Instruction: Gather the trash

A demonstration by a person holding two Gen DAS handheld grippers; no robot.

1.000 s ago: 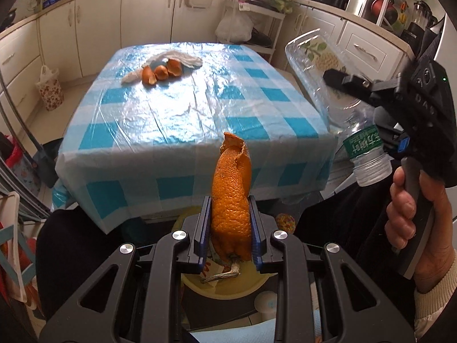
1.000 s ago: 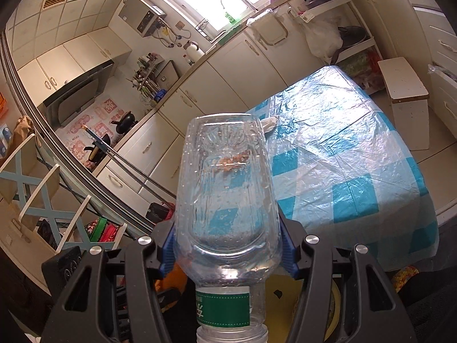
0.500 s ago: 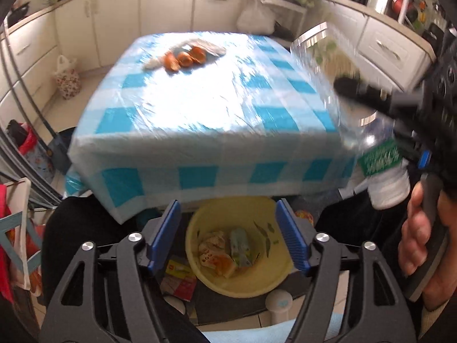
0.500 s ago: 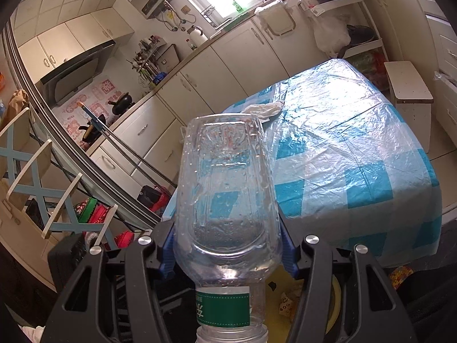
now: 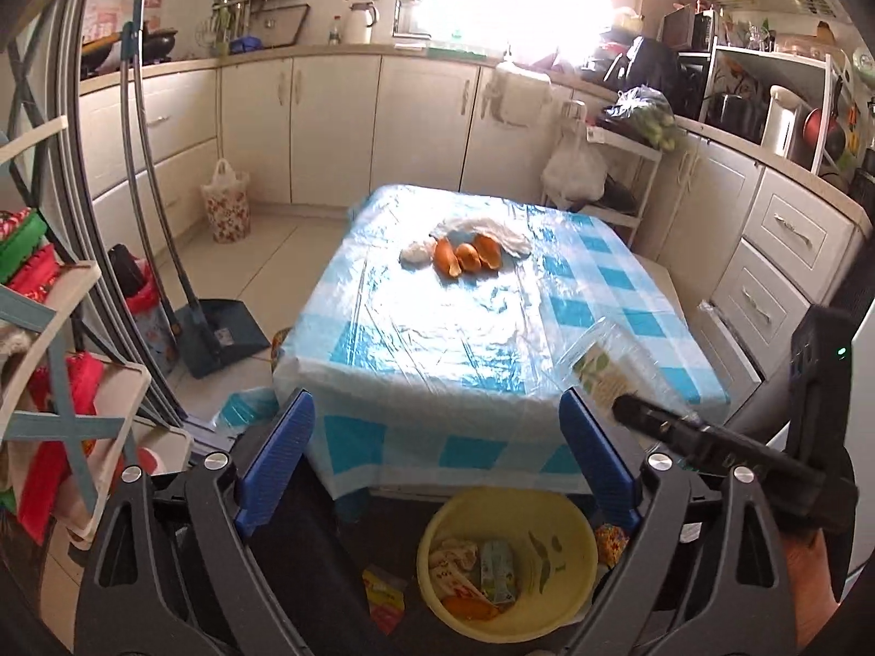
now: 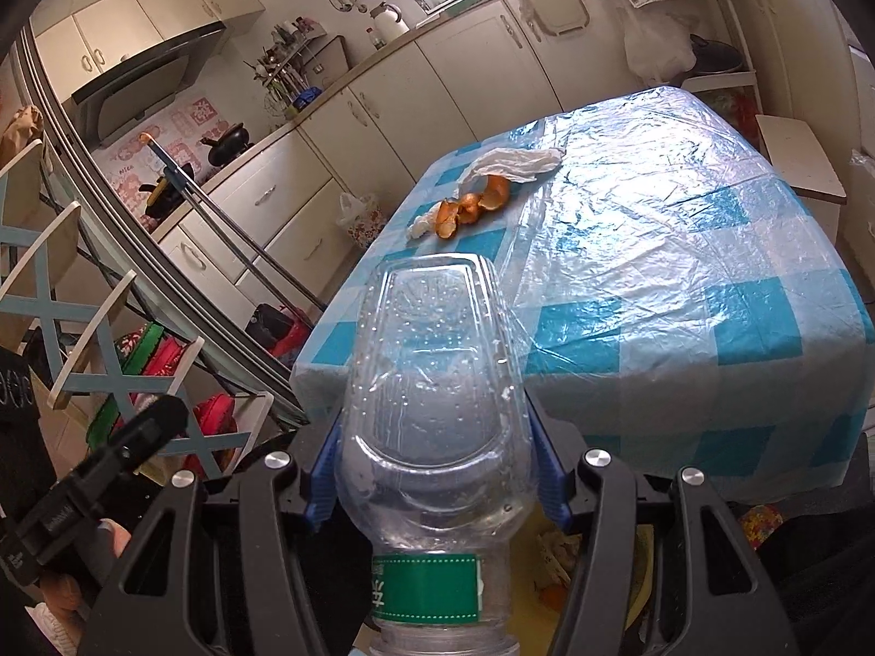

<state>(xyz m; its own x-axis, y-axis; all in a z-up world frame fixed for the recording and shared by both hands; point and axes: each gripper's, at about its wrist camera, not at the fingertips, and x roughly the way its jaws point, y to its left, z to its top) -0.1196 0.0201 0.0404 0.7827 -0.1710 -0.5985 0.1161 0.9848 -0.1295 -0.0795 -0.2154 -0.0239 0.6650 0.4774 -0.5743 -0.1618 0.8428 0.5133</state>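
1. Blue-padded, my left tool (image 5: pixel 437 459) hangs with its jaws opening wide and nothing between them, above the yellow bin (image 5: pixel 569 525) on the floor, which holds wrappers and peel. Orange peels (image 5: pixel 465 257) and a white tissue (image 5: pixel 492 229) lie on the checked surface (image 5: pixel 437 339).
2. My right tool (image 6: pixel 435 464) is clamped on a clear plastic bottle (image 6: pixel 432 382), cap end toward the camera, before the surface's near edge.

My left wrist camera rides behind wide blue fingers (image 5: pixel 276 459), angled down across near table (image 5: pixel 492 372) edge toward far cabinets; yellow basin (image 5: pixel 569 525) close below. My right wrist camera, tilted, sees same table (image 6: pixel 683 295) from right corner, clear bottle (image 6: pixel 432 415) filling foreground. Both share orange peels (image 5: pixel 465 256) (image 6: pixel 473 202), tissue, counter
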